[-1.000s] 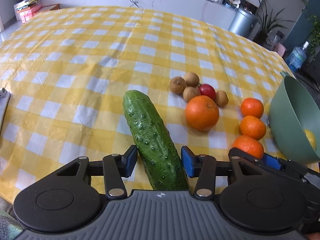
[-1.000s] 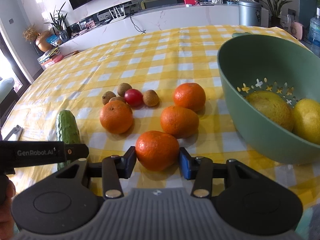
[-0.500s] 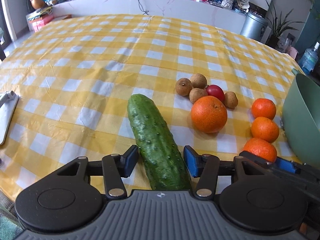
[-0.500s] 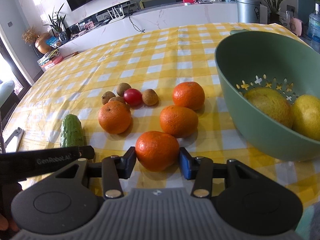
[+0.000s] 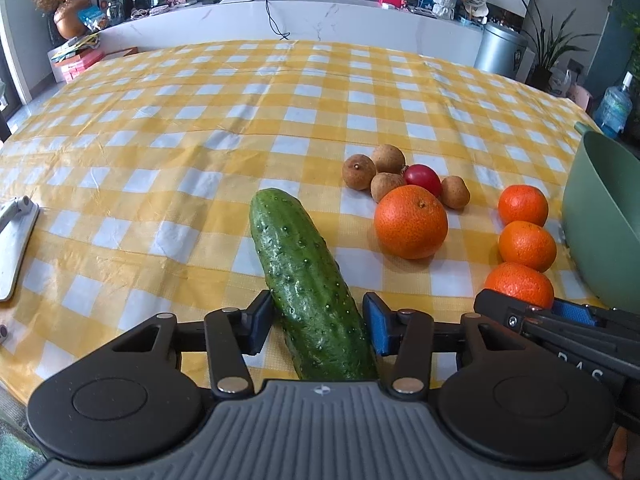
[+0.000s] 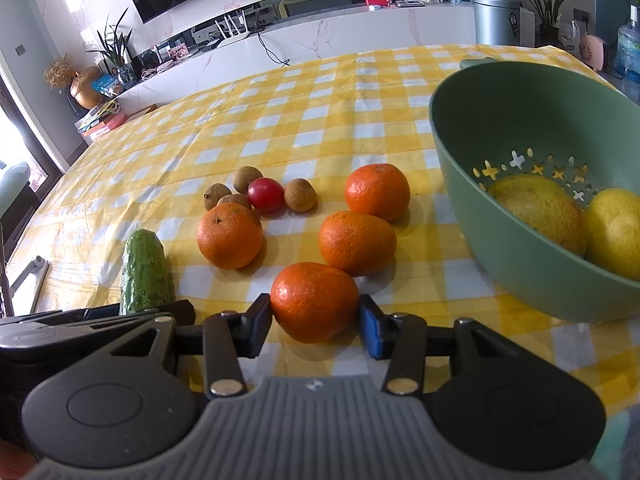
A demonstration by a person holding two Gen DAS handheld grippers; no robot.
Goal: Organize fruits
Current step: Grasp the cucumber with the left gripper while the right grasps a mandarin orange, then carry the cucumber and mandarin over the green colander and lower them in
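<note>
A green cucumber [image 5: 306, 284] lies on the yellow checked tablecloth [image 5: 200, 140]. My left gripper [image 5: 318, 330] straddles its near end, with the jaws close on both sides. An orange mandarin [image 6: 314, 300] lies between the jaws of my right gripper [image 6: 316, 326], and the pads touch its sides. Two more mandarins [image 6: 356, 242] [image 6: 378, 191] lie behind it. A bigger orange [image 6: 229, 236], several brown longans [image 6: 300, 195] and a red tomato [image 6: 265, 194] lie at the middle. A green colander [image 6: 520, 264] at the right holds two yellow fruits [image 6: 540, 208].
A white flat object [image 5: 14, 244] lies at the table's left edge. A white counter [image 5: 280, 28] with clutter, a metal bin [image 5: 498, 52] and plants stand beyond the far edge. The right gripper's body [image 5: 560, 328] shows in the left wrist view, low right.
Both cameras have tilted up and show more of the room behind. The left jaws stand slightly wider around the cucumber. The right jaws stay around the mandarin.
</note>
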